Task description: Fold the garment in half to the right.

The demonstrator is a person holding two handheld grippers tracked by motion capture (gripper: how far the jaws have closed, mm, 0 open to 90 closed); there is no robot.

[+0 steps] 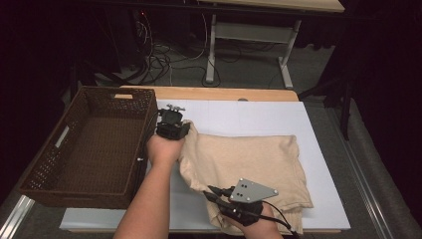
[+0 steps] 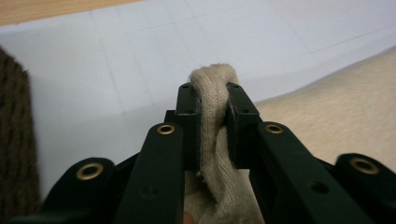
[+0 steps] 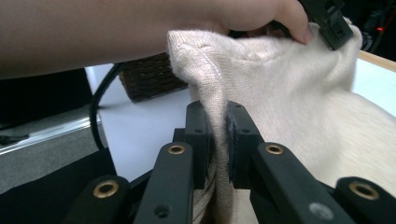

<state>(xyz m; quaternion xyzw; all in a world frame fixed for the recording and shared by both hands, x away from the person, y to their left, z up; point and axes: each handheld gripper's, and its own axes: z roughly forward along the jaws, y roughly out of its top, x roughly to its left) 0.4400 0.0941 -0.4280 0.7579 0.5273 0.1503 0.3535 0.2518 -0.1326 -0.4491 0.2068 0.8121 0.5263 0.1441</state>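
On the white table mat (image 1: 259, 112) lies one folded beige sweater (image 1: 259, 159), beside one brown wicker basket (image 1: 89, 149) at its left. Two grippers hold it: the left gripper (image 2: 212, 100) pinches a bunched fold at the far left corner, and the right gripper (image 3: 218, 135) clamps the near left edge.

Near corner of the wicker basket (image 1: 94, 149) hidden behind the left forearm. Folded beige sweater (image 1: 249, 169): its near-left edge is covered by the right gripper (image 1: 211, 193). Right hand (image 1: 259, 226) cut off by the bottom edge. Worktop (image 1: 239, 114) far edge partly obscured.
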